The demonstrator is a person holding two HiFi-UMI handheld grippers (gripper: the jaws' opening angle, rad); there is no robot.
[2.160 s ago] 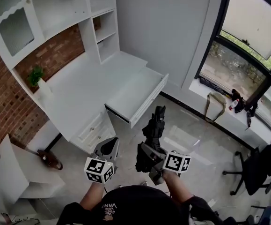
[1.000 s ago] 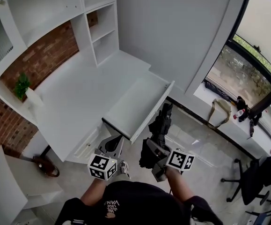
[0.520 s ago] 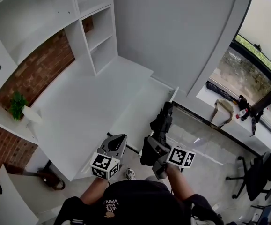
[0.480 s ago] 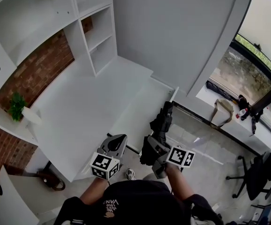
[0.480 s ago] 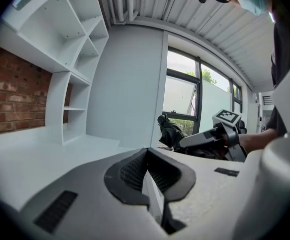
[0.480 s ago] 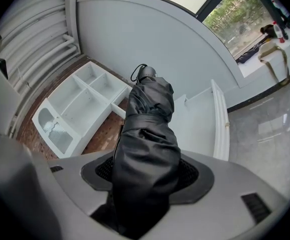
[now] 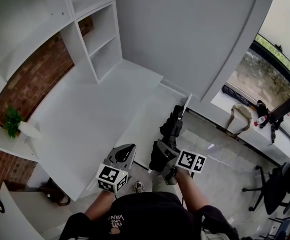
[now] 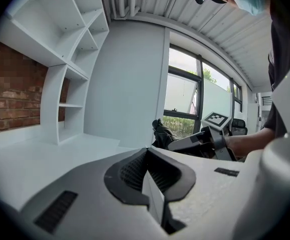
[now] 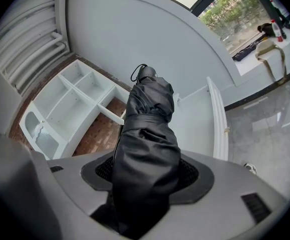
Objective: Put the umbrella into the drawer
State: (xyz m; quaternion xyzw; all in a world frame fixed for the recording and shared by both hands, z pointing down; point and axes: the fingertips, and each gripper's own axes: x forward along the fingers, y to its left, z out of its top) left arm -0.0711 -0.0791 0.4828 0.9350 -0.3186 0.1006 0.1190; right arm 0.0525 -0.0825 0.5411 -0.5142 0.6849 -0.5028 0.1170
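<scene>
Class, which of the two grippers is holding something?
The right gripper: its jaws are clamped on the folded black umbrella. The left gripper differs, as its jaws are shut together with nothing between them.

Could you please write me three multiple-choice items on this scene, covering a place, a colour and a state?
1. Where is the umbrella? A) on the floor B) in the right gripper C) on a shelf
2. What colour is the umbrella? A) black B) red C) white
3. How do the jaws of the left gripper stand? A) wide apart B) closed on the umbrella C) together, empty
Answers: 1 B, its jaws clamp the folded fabric; 2 A, black throughout; 3 C, they meet with nothing between.
</scene>
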